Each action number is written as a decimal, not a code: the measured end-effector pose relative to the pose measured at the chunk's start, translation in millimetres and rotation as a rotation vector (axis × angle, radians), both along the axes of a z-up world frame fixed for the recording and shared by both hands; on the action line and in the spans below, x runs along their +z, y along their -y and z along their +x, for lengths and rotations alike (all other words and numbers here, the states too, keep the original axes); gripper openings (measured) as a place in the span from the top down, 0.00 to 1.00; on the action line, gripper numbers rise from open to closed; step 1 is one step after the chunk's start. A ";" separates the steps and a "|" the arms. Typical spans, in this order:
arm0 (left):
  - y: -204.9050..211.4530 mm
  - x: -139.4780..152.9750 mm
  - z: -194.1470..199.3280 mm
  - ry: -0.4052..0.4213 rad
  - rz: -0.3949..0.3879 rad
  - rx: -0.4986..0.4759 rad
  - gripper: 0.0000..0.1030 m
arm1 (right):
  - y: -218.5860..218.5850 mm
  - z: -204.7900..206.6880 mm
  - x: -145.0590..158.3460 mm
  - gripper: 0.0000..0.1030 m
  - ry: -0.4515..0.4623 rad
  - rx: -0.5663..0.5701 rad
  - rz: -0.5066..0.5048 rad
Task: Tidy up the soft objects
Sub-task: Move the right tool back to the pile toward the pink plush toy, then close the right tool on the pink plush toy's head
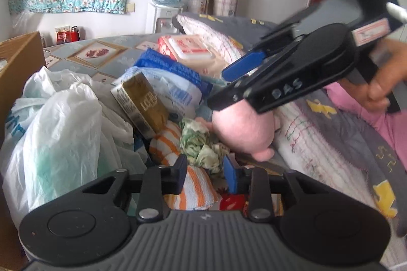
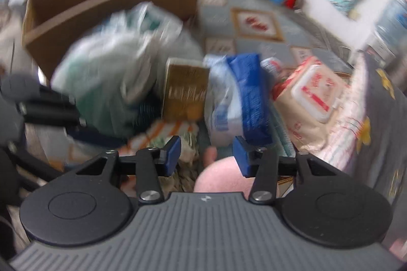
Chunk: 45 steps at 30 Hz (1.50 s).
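- The pink plush toy (image 1: 241, 130) is a rounded, fuzzy lump with a small stub at its lower end, lying at centre frame in the left wrist view on the cluttered bed.
- In the right wrist view the plush (image 2: 223, 179) sits at bottom centre, blurred, partly under the right-hand blue pad.
- The right gripper (image 2: 206, 155) has its fingers spread wide with nothing clamped; seen from the left wrist camera, the same gripper (image 1: 221, 83) reaches down onto the plush's top.
- The left gripper (image 1: 204, 175) also stands wide and holds nothing, low in the frame just below the plush.
- Just left of the plush lie a crumpled green floral cloth (image 1: 201, 144) and an orange-striped towel (image 1: 185, 169).
- Farther left: a gold box (image 1: 142, 103), a blue-and-white pack (image 1: 175, 83), white plastic bags (image 1: 58, 118).
- A cardboard box (image 2: 106, 6) is at upper left in the right wrist view.
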<state>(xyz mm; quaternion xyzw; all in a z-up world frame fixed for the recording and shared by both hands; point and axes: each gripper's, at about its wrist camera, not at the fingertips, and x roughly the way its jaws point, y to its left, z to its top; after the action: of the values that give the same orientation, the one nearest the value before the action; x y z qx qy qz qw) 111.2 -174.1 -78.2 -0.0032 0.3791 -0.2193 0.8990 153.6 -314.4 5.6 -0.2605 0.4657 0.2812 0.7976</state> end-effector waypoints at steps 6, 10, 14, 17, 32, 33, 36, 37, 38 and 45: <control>-3.1 -9.3 4.6 -0.029 0.018 -0.011 0.73 | -25.1 25.4 -40.0 0.65 -0.091 0.110 -0.208; -7.5 -10.2 7.1 -0.037 0.007 -0.003 0.73 | -31.8 35.6 -57.9 0.73 -0.135 0.110 -0.265; -12.5 -8.9 8.4 -0.035 0.003 0.007 0.73 | -26.8 30.6 -47.1 0.88 -0.117 0.064 -0.203; -15.4 -7.2 6.3 -0.029 -0.008 0.007 0.73 | -9.2 20.0 -23.9 0.92 -0.060 -0.019 -0.100; 31.0 4.1 -15.4 0.058 -0.030 -0.161 0.35 | 76.0 -77.9 24.6 0.98 0.082 -0.363 0.361; 36.8 2.7 -14.7 0.058 -0.009 -0.162 0.36 | 79.1 -81.1 23.3 0.97 0.079 -0.386 0.371; 44.6 -0.2 -14.2 0.050 -0.003 -0.163 0.36 | 88.2 -85.4 20.7 0.91 0.074 -0.472 0.407; 45.3 -1.0 -13.7 0.046 -0.008 -0.162 0.36 | 92.3 -86.0 18.7 0.81 0.069 -0.491 0.426; 45.7 -2.2 -13.5 0.044 -0.008 -0.161 0.36 | 93.7 -85.1 17.6 0.73 0.075 -0.507 0.440; 38.0 -5.4 -12.2 0.031 0.023 -0.134 0.37 | 75.3 -48.0 -10.8 0.31 0.067 -0.541 0.415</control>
<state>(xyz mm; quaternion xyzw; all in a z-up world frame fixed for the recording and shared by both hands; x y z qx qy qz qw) 99.0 -212.0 -83.6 0.0361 0.3668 -0.2746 0.8881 105.5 -389.6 -5.2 0.0312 0.4243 0.1394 0.8942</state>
